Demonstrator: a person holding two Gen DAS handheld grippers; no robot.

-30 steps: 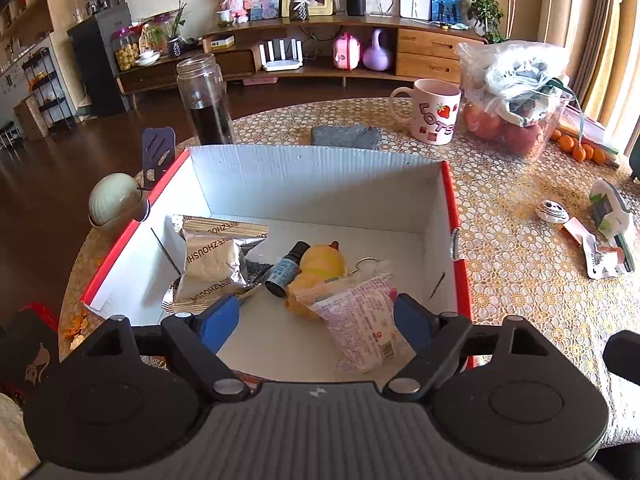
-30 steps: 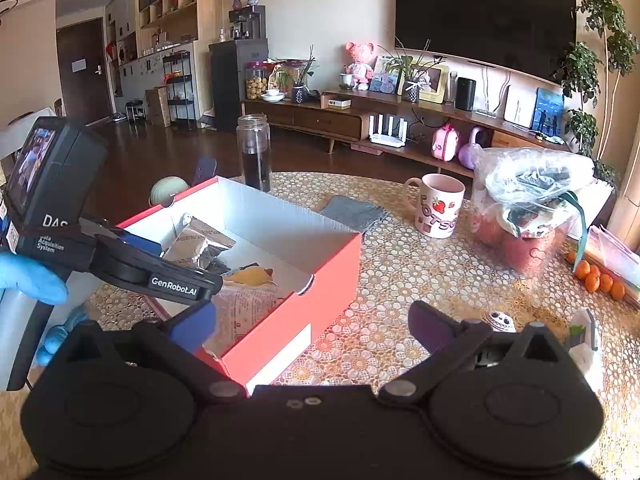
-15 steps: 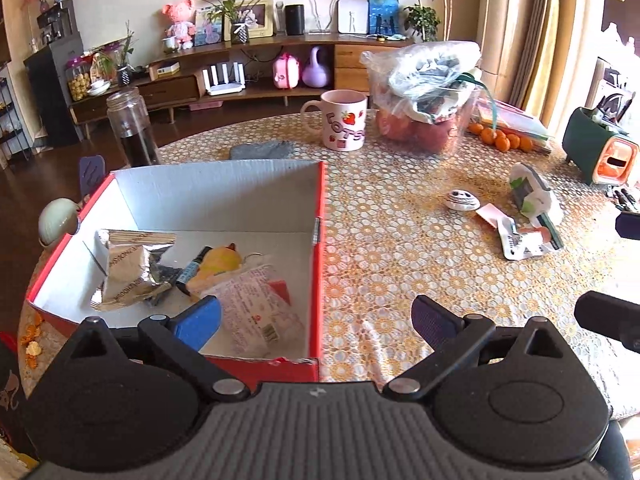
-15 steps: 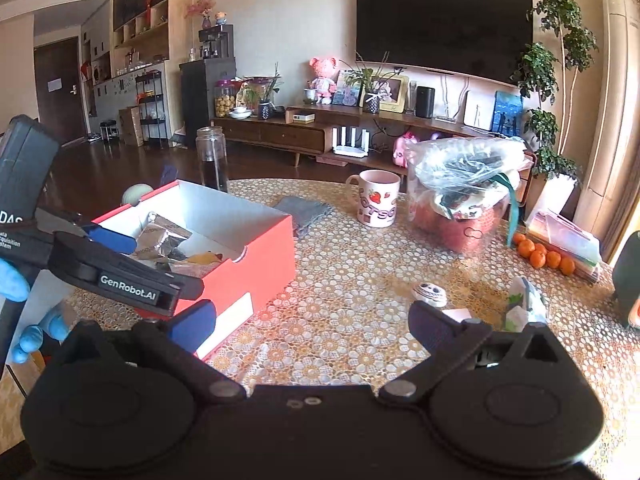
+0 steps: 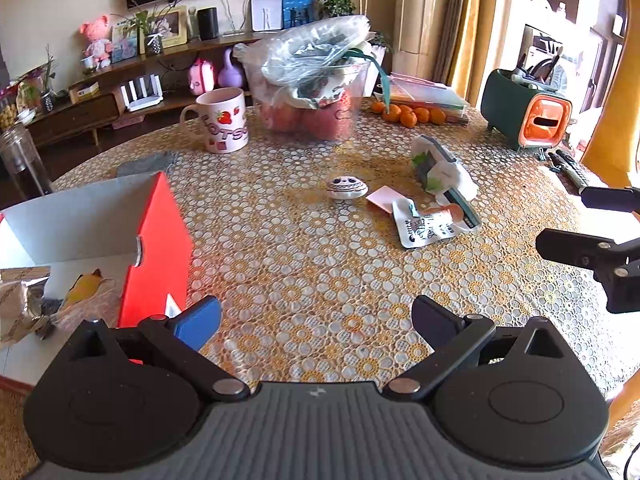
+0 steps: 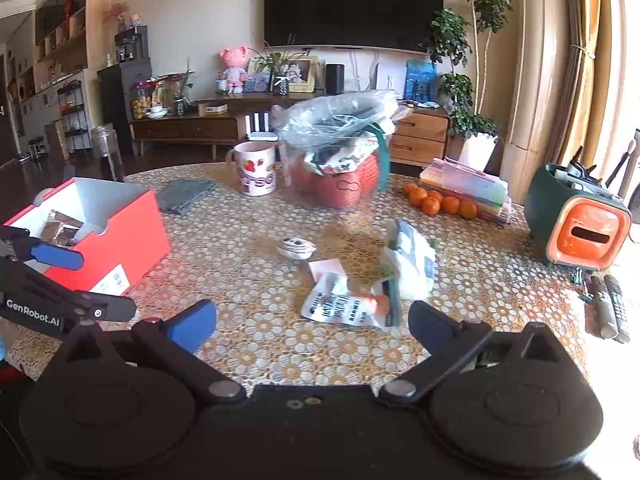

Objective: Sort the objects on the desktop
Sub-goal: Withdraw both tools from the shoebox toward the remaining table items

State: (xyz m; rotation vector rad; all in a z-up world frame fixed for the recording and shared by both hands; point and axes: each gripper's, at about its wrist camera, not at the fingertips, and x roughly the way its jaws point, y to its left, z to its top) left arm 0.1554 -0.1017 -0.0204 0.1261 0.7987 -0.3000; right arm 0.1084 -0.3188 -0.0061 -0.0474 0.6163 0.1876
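Both views have swung right since the earlier frames: red cardboard box with white inside (image 5: 158, 248) went from frame centre to the left edge. Left gripper (image 5: 316, 320) jaws just opened wide, nothing between them; right gripper (image 6: 312, 328) spread, empty. White printed sachet (image 5: 426, 226) lies flat centre-right on the lace tablecloth (image 5: 320, 280), long axis running lower left to upper right. Small white panda-face pebble (image 5: 346, 188) just left of it.

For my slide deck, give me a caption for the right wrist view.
Open right tool empty above a lace-covered table, facing snack packets, with the red box at left.
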